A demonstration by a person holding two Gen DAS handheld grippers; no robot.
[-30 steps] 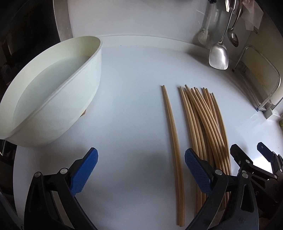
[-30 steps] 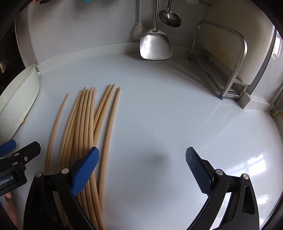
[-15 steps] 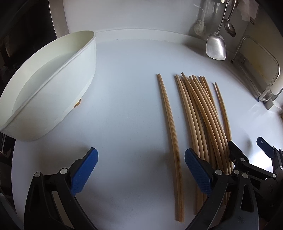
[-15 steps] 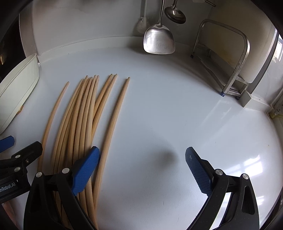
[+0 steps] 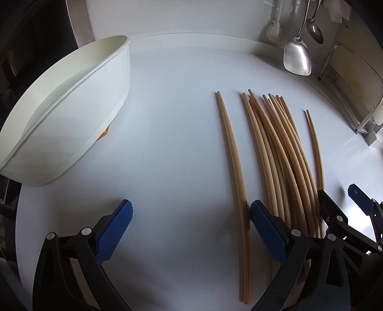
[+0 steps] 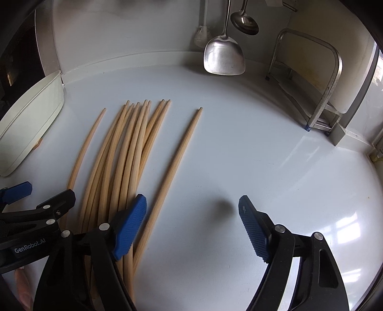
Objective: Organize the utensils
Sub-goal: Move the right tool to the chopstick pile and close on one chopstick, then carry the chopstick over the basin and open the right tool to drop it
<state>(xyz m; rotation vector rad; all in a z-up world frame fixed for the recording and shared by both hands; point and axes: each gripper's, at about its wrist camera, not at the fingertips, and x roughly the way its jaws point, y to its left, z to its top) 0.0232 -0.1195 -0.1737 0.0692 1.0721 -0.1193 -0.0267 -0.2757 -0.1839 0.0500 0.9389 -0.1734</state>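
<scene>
— White counter [image 6: 239, 148] runs back to a curved white wall; both tools tip steeply down over its near edge. How do they stand?

— Left tool [image 5: 190, 229] hangs with its blue pads spread wide over bare counter, nothing between them. Its right-hand pad sits just beside the lone chopstick [image 5: 235, 167] that lies apart on the left of the bundle of chopsticks [image 5: 280, 153].

— And the right tool [image 6: 192, 227]?

— Its jaws have just been closing in, yet they are parted, pressing on nothing. One chopstick [image 6: 178, 162], split off to the right of the bundle, runs in just beside the left-hand pad; whether the pad touches it I cannot tell.

— What is hard to make out?

— Near ends of the bundle vanish under the black tool frames in both views, so the count is unclear. In the right wrist view the left tool's frame shows cut off at the lower left, and a bit of a hand [image 6: 22, 284] shows blurred beneath it.

— Anything else around?

— White basin [image 5: 71, 114] on the far left, well apart from the chopsticks, something small and orange tucked under its edge. At the back wall hang a metal spatula [image 6: 223, 58], a ladle [image 6: 245, 22] and a white brush [image 6: 202, 36]. On the right stands a metal rack [image 6: 318, 95].
</scene>
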